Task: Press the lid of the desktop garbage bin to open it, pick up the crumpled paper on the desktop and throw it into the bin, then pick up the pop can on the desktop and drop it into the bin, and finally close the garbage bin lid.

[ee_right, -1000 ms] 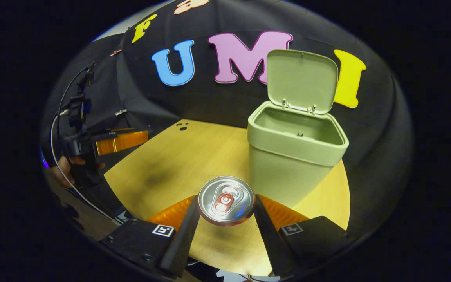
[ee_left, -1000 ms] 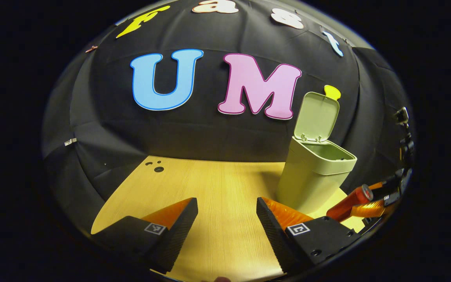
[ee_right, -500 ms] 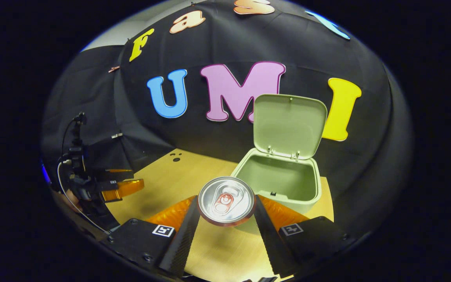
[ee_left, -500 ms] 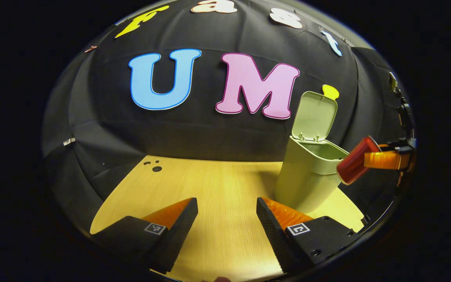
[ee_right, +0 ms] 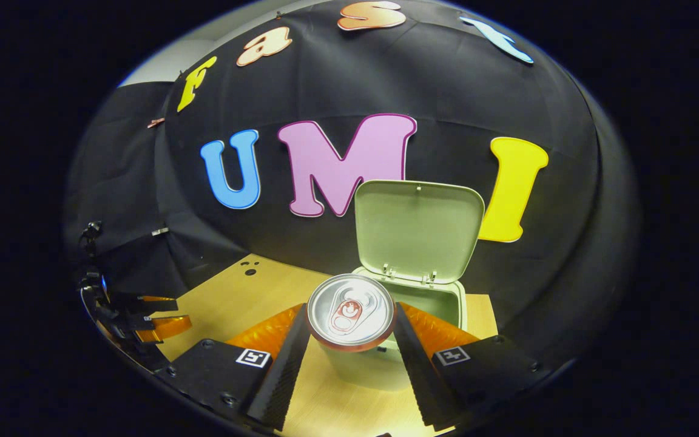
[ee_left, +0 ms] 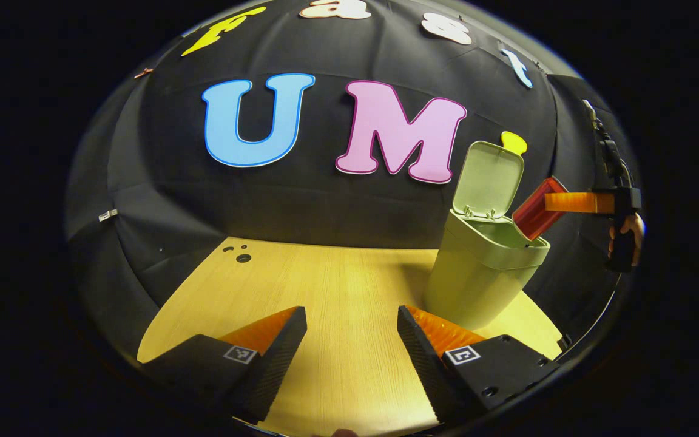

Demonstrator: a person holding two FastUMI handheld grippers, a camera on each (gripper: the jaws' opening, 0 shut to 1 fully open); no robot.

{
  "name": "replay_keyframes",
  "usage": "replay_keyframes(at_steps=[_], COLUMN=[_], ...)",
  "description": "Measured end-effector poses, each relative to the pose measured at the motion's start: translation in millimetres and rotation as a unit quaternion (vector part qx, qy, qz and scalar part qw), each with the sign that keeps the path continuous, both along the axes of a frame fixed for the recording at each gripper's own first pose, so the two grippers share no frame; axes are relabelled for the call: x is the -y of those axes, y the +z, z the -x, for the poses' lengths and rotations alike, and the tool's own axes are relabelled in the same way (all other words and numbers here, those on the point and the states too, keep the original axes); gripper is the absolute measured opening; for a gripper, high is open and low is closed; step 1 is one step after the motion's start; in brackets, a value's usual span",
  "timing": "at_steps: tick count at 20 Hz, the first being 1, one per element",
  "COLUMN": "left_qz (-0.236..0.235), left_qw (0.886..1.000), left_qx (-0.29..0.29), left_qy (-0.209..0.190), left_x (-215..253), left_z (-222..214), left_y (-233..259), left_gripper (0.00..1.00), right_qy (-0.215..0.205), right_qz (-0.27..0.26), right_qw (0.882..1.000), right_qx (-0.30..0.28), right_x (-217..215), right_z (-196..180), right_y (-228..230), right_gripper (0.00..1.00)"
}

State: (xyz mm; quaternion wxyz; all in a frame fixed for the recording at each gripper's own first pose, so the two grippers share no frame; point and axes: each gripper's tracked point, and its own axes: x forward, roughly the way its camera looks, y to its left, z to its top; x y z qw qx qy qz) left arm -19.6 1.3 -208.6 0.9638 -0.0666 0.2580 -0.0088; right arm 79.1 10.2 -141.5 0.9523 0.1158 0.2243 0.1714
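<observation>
Right gripper (ee_right: pixel 351 340) grips the pop can (ee_right: pixel 350 311) by its sidewall, tilted over the open bin (ee_left: pixel 486 267) mouth; likely light, thin-walled, slick, so mid-body hold suits; left gripper (ee_left: pixel 352 340) spread, unloaded, near bin.

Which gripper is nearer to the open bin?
Right. The right gripper holds the pop can at the bin opening; the left gripper hangs open over the table, apart from it.

The bin (ee_right: pixel 413 243) is pale green, the pop can (ee_right: pixel 350 311) red (silver top), the desktop (ee_left: pixel 337 285) light wood-grain.
</observation>
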Motion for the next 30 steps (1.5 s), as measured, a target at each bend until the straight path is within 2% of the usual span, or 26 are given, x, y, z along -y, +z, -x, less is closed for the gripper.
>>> replay_keyframes(at_steps=[6, 11, 17, 22, 26, 30], left_qz=[-0.003, -0.004, -0.013, -0.014, -0.016, -0.016], left_qw=[1.0, 1.0, 0.999, 0.999, 0.999, 0.999], left_qx=[-0.01, -0.011, -0.012, -0.01, -0.007, -0.006], left_qy=[0.001, 0.021, 0.039, 0.048, 0.048, 0.048], left_x=[6, 1, -7, -8, -5, -4], left_z=[2, 6, 10, 11, 12, 13], left_y=[-5, -8, -9, -6, -4, -3], left_gripper=[0.98, 0.96, 0.96, 0.96, 0.96, 0.96], right_qy=[-0.001, 0.004, 0.007, -0.003, -0.002, -0.001], right_qz=[0.022, 0.041, 0.041, 0.006, 0.003, -0.002], right_qw=[0.999, 0.996, 0.988, 0.984, 0.983, 0.983], right_qx=[-0.024, -0.084, -0.146, -0.179, -0.183, -0.181], right_x=[7, 1, -10, -12, -13, -17], right_z=[-30, -39, -44, -50, -56, -55], right_y=[-40, -87, -128, -140, -143, -138], right_gripper=[0.83, 0.83, 0.83, 0.84, 0.86, 0.94])
